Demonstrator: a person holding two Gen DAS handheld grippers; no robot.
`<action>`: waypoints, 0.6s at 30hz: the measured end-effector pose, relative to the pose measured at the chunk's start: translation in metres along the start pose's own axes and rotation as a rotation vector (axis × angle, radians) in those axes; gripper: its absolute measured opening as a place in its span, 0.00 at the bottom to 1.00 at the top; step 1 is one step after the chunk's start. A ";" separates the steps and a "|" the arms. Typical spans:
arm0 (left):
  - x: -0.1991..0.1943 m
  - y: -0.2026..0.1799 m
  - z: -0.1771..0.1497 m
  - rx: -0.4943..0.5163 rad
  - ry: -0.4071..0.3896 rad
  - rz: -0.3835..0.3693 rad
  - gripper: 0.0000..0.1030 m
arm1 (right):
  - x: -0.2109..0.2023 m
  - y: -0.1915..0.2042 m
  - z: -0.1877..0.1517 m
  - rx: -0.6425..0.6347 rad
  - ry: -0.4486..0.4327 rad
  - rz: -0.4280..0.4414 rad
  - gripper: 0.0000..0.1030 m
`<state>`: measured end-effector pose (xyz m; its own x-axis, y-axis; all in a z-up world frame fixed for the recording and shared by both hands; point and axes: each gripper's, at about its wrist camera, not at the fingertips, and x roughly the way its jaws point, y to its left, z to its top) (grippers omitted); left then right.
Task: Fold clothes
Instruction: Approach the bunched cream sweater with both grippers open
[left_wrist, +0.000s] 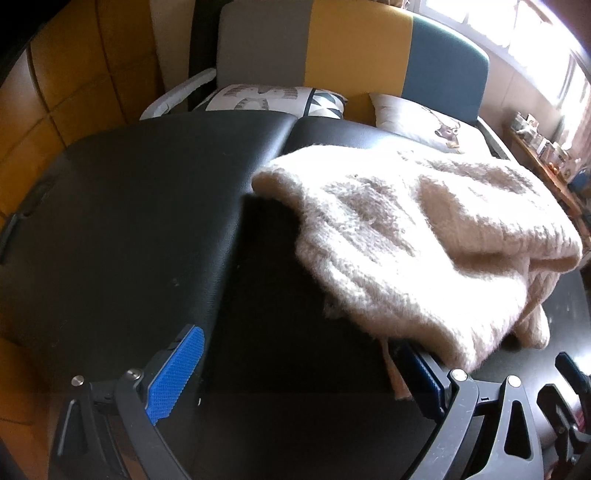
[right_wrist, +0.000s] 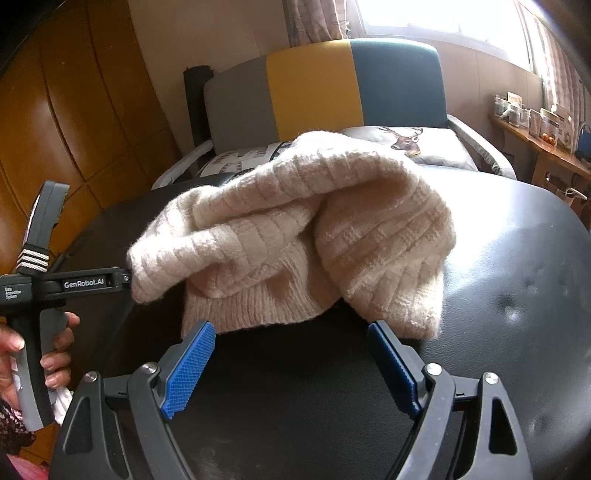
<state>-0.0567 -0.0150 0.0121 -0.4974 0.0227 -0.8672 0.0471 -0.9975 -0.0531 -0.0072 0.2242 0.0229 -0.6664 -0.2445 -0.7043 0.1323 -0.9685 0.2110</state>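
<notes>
Two grippers, both with blue-padded fingers spread wide and clamping nothing. Nearest in the right wrist view: right gripper (right_wrist: 291, 363) held low over the black padded surface (right_wrist: 517, 266), its pads just short of the near hem of a cream knit sweater (right_wrist: 295, 236). Bunched and partly doubled over, that sweater, lying on the black surface, ribbed hem toward the camera, a thick fold rising behind and a rounded lump at the right. At the left edge of the same view, a hand (right_wrist: 22, 354) wrapped round the grey handle of the other device, whose black bar reaches to the sweater's left end. In the left wrist view: left gripper (left_wrist: 299, 373) agape above the dark surface, left pad in plain sight, right pad partly hidden beneath the overhanging edge of the sweater (left_wrist: 417, 236); touching or only under it, cannot tell. Small tan tag dangling from the knit beside that pad. Farther back, two printed cushions (left_wrist: 273, 98), one bearing a deer, against a backrest (right_wrist: 354, 81) in grey, yellow and teal. Beyond, orange panelled wall at left, bright window and cluttered wooden shelf (right_wrist: 535, 129) at right.
</notes>
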 end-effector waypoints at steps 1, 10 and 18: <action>0.001 0.000 0.001 -0.002 0.003 -0.002 0.98 | 0.000 0.000 0.000 -0.001 0.000 -0.003 0.84; 0.001 0.007 0.019 -0.041 -0.006 -0.036 0.98 | 0.000 -0.001 0.023 -0.036 -0.044 -0.028 0.84; -0.002 0.023 0.034 -0.115 0.041 -0.146 0.98 | 0.002 0.010 0.040 -0.079 -0.072 -0.019 0.84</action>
<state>-0.0841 -0.0402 0.0288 -0.4703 0.1722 -0.8655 0.0764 -0.9692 -0.2343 -0.0369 0.2156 0.0511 -0.7203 -0.2243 -0.6563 0.1744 -0.9744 0.1417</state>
